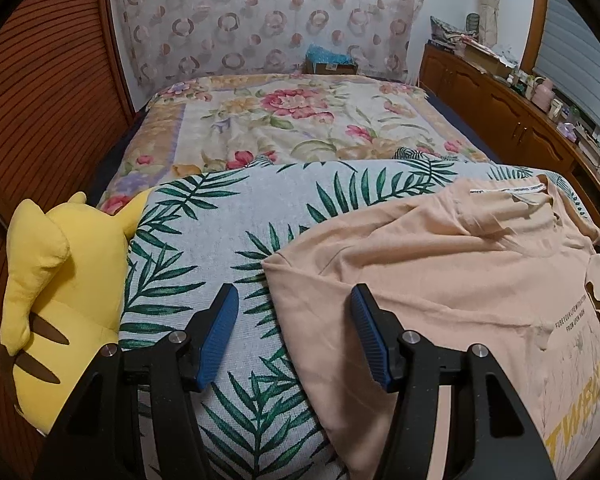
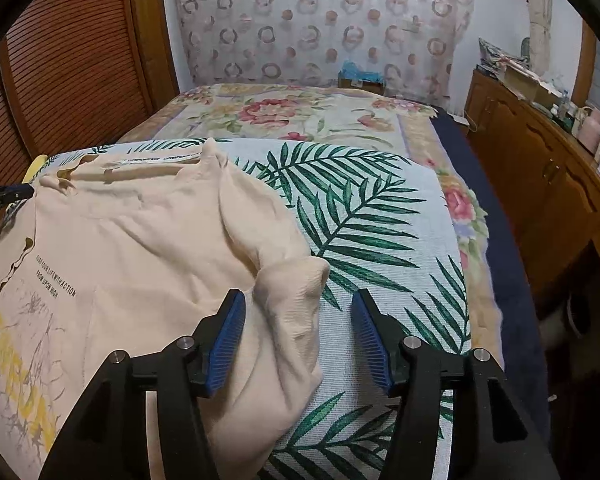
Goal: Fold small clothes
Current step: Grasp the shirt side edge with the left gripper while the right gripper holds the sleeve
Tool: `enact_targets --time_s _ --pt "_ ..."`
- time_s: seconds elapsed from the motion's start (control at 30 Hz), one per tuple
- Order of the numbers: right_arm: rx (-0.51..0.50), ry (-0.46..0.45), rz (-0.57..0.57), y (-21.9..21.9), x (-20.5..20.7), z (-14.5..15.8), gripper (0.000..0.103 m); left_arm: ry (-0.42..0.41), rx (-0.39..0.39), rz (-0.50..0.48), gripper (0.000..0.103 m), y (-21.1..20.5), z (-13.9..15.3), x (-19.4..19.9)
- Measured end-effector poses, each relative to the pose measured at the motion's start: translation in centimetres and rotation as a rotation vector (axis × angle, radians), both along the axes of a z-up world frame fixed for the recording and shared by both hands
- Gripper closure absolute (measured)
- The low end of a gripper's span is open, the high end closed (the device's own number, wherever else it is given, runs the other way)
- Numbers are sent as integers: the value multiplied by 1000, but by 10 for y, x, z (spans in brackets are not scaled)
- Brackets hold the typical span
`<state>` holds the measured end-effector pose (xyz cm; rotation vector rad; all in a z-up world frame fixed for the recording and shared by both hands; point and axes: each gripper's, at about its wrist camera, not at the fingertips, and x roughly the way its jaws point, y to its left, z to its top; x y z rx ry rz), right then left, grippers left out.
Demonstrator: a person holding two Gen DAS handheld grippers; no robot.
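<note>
we read "fuse your life with action / from upon high" in small dark print on the peach cotton t-shirt [image 2: 140, 248], above big yellow letters too cut off to make out, and its white neck tape [image 1: 504, 191] carries print too small for us to read. our left gripper [image 1: 295, 300] stands open with nothing between its blue pads, the shirt's sleeve edge lying just under and right of its right finger on the grey palm-leaf blanket [image 1: 220, 216]. our right gripper [image 2: 299, 306] is also apart, the bunched sleeve resting against its left pad [image 2: 226, 340], not pinched.
</note>
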<state>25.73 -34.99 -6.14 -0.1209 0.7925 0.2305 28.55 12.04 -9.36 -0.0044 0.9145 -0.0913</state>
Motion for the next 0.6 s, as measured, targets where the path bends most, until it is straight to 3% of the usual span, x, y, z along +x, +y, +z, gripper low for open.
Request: enact_targets --time_s 0.27,0.47,0.6 --pt "-6 0 0 -1 1 0 44 -3 5 -5 45 0 -1 1" --pt "-7 0 0 -1 2 0 44 -10 -10 -32 67 -3 1 2" --pt "-8 0 0 -1 2 0 44 -8 -20 -49 93 -6 3 3"
